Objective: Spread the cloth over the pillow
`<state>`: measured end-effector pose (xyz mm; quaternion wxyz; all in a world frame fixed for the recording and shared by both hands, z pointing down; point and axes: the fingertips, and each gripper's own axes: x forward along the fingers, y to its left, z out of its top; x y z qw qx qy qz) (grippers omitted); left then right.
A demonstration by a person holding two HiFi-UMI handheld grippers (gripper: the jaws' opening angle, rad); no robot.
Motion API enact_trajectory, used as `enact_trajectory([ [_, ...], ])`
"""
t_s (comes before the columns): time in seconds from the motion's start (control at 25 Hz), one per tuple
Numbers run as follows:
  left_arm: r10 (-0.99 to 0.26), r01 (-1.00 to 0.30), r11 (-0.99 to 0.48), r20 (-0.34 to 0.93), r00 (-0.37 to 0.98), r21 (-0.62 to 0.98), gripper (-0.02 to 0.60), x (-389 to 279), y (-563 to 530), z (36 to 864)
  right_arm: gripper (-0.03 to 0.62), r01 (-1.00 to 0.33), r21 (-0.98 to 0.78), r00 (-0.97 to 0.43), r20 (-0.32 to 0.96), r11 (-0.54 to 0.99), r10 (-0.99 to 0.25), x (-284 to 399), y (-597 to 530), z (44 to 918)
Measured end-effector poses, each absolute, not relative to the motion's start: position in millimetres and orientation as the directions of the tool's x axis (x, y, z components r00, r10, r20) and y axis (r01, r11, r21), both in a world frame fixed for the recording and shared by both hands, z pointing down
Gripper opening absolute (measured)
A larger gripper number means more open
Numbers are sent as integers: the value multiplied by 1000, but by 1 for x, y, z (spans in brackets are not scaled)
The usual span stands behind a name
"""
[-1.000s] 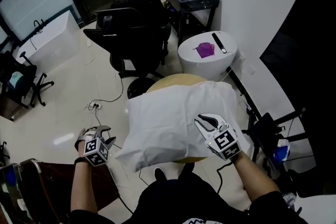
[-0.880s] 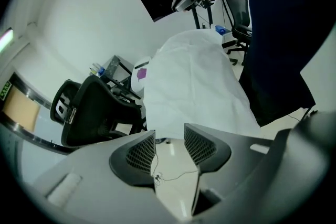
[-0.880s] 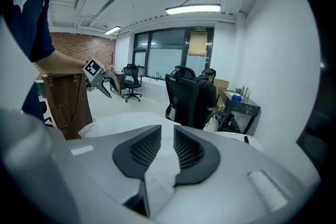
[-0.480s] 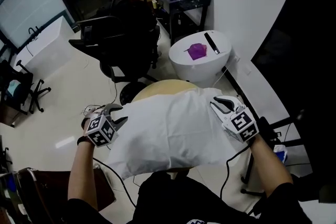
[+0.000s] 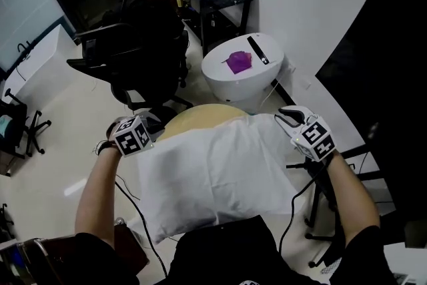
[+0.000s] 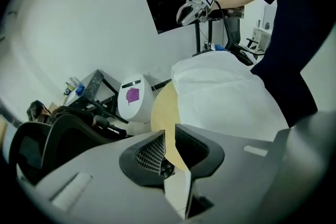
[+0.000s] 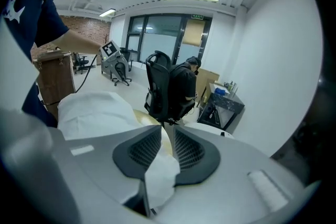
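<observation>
Left hand-held gripper and right hand-held gripper each pinch the cloth above the table.
The round table carries the pillow, which overhangs its near edge. The white cloth lies over the pillow, above the table's centre. The left jaws have just been closing, with a cloth strip between them, at the table's far-left rim. The right jaws press a cloth fold at the far-right rim.

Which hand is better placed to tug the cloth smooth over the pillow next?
Right, probably. The right gripper pinches a bunch of the cloth at its far corner; the left gripper has just been closing its jaws on the opposite corner.
</observation>
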<state>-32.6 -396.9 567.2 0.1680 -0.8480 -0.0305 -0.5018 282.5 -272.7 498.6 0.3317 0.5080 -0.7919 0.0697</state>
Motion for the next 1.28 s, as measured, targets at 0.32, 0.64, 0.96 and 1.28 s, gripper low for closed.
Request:
enact_trajectory([
  [0.32,233,244,-960,871,432,136,54,-10,-389,632,83,-798,172,-348,651,577,-675,274,-323,534],
  [0.64,396,275,-909,856,332,314,156,-14,-375,671,83,-696,165,-432,681,699,-591,230,-366,559],
  [0.96,360,339,-909,866,348,241,0,-14,-365,667,83,-617,158,-492,687,771,-535,188,-386,562],
  [1.28,-56,457,-845,897,438,-276,0,-21,-339,611,83,-562,146,-518,704,814,-485,164,-398,567],
])
